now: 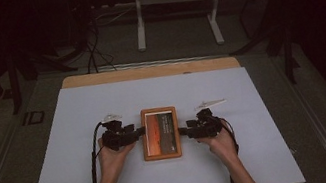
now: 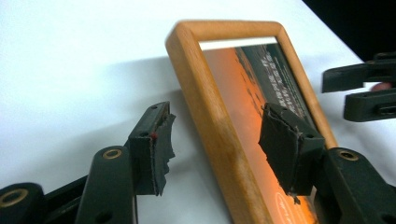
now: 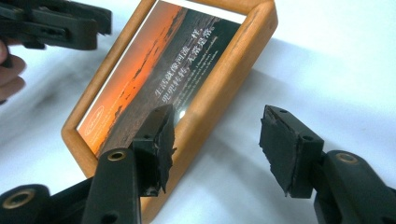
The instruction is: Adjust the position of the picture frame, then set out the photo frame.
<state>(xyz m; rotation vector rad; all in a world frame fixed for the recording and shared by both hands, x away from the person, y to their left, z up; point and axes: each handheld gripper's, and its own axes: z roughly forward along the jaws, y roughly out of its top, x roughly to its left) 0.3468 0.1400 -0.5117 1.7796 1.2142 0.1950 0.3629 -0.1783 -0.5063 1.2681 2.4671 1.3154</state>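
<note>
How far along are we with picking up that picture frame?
Done: both tongs, left and right, sit at the picture frame, one at each long side. In hand: each is open, straddling a wooden edge. Left: closing and lifting; the frame lies flat on the white sheet.

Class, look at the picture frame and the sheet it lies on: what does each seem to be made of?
Picture frame: looks like wood with a smooth, light-brown finish; grain shows along its rounded edges. Sheet: probably matte white paper or thin board, flat and without shine; the look leaves it open.
</note>
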